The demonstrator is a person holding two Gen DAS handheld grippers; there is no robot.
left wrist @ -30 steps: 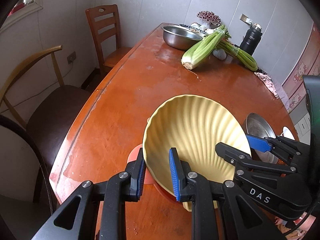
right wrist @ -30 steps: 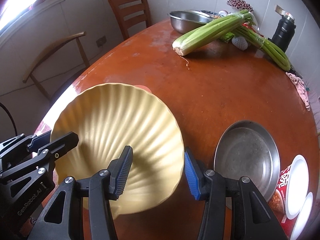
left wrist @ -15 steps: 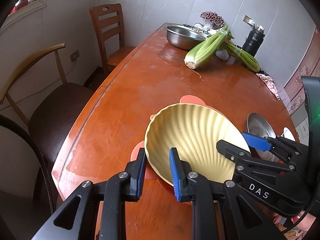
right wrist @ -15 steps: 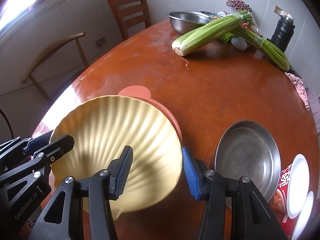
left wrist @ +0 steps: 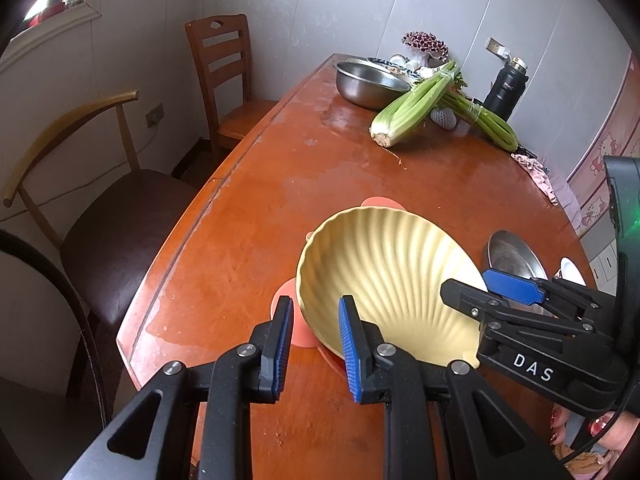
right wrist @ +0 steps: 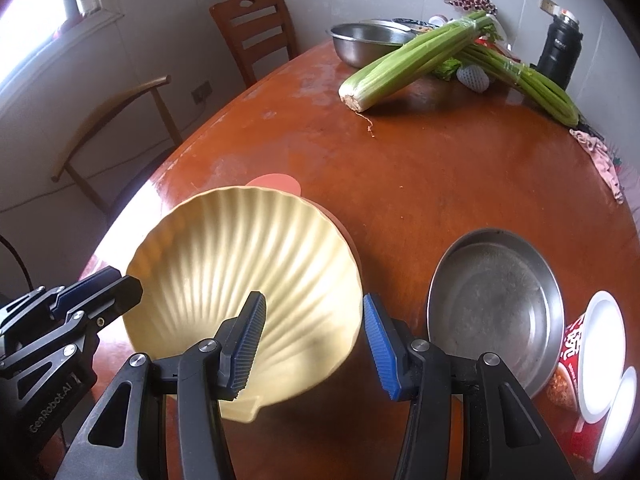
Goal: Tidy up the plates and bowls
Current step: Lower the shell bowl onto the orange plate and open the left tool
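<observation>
- Here, yellow shell-shaped plate point(left wrist: 384, 276) sits on an orange plate point(left wrist: 286, 320), near edge of the wooden bench point(left wrist: 320, 184).
- Left gripper point(left wrist: 312, 344): fingers point(left wrist: 280, 344) parted, straddling the yellow plate's near-left rim; not pinching it, gaps visible both sides.
- Right gripper point(right wrist: 312, 340): fingers point(right wrist: 380, 344) spread wide, one over the plate's ribbed inside, the other outside its right rim; holding nothing.
- Steel dish point(right wrist: 496, 308) just right of the yellow plate, apart from it.
- Red noodle cup point(right wrist: 572, 360) beside the steel dish, at the bench edge.
- Far end: celery point(right wrist: 408, 60), steel basin point(right wrist: 368, 42), black flask point(right wrist: 560, 52).
</observation>
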